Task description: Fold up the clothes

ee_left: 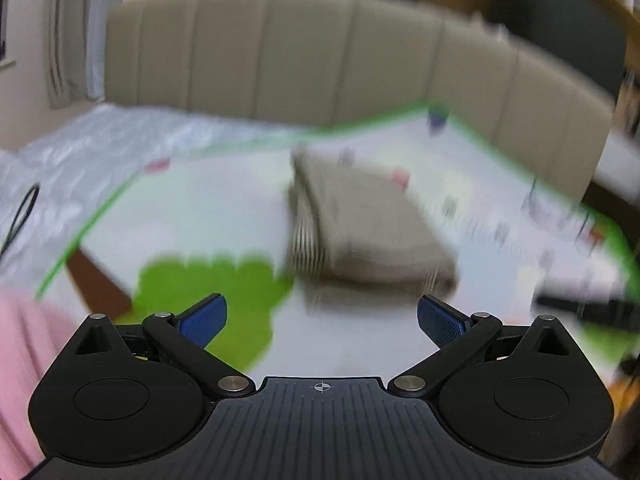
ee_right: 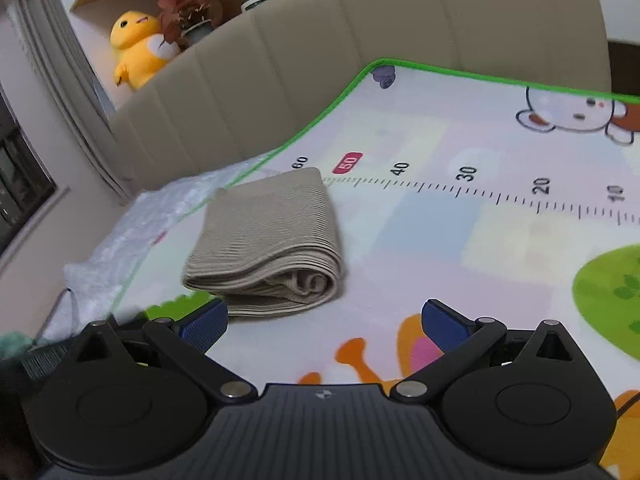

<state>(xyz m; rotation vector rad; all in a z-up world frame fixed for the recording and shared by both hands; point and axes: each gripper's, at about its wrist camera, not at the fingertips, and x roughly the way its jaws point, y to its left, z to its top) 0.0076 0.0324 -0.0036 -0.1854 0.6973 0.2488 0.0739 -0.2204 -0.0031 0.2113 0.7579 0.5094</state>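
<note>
A beige ribbed garment (ee_right: 268,240) lies folded into a thick bundle on the cartoon play mat (ee_right: 440,232). In the blurred left wrist view the same bundle (ee_left: 360,220) lies ahead of my left gripper (ee_left: 322,318), which is open and empty, short of the bundle. My right gripper (ee_right: 324,320) is open and empty, just in front of the bundle's rolled end, its left blue pad (ee_right: 206,322) near the fabric's edge.
A beige padded headboard (ee_right: 320,60) rises behind the mat. Clear plastic sheeting (ee_right: 132,232) lies left of the mat's green border. A yellow plush toy (ee_right: 138,48) and potted plants (ee_right: 188,8) sit behind the headboard. Pink cloth (ee_left: 20,360) shows at the left.
</note>
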